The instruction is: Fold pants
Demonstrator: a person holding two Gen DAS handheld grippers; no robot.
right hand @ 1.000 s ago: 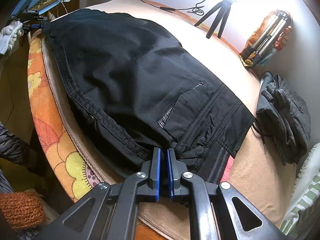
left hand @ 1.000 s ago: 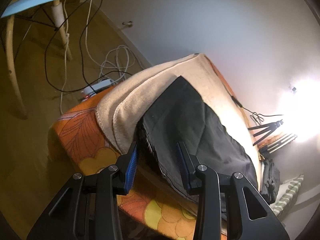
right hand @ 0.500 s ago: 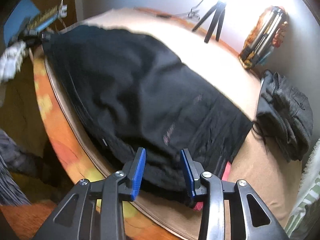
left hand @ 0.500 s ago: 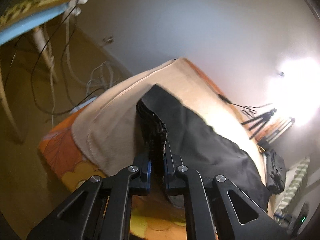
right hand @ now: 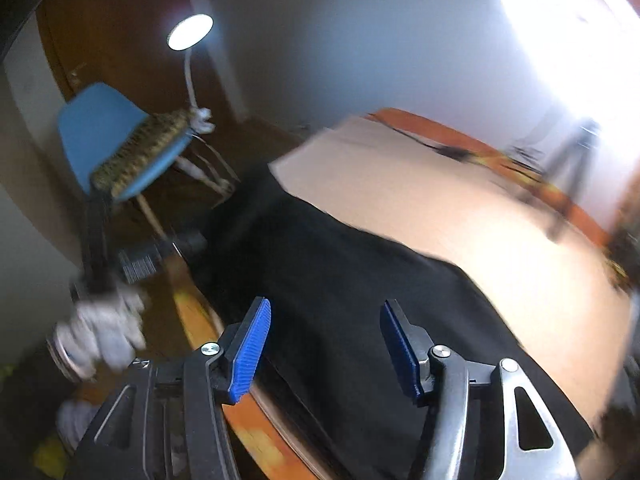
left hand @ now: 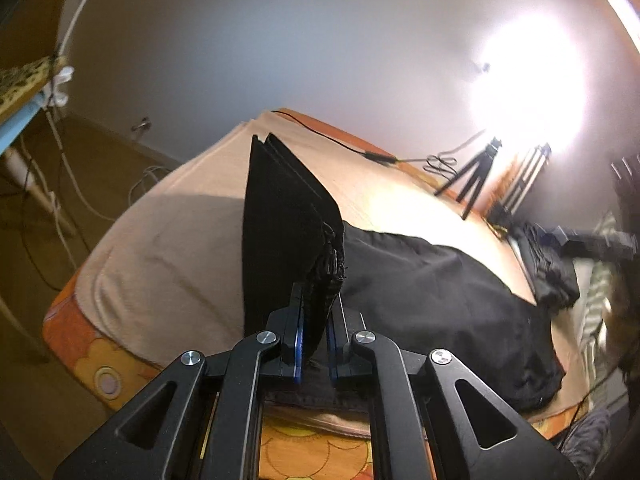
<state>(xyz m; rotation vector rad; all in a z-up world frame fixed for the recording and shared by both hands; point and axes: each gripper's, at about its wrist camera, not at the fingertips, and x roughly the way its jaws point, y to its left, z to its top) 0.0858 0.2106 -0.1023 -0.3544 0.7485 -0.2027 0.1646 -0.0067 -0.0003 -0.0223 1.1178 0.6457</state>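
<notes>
My right tongs [right hand: 324, 344] let go of the waistband and lifted, jaws opening over the black pants [left hand: 432, 280], my left tongs [left hand: 316, 332] now clamped on their raised hem, pants across the beige blanket [left hand: 168, 248].

Black pants [left hand: 432, 292] spread flat along beige blanket, one end lifted into an upright, creased fold with gathered hem at its near edge; remainder lying smooth toward far right, near blanket's front edge.
</notes>
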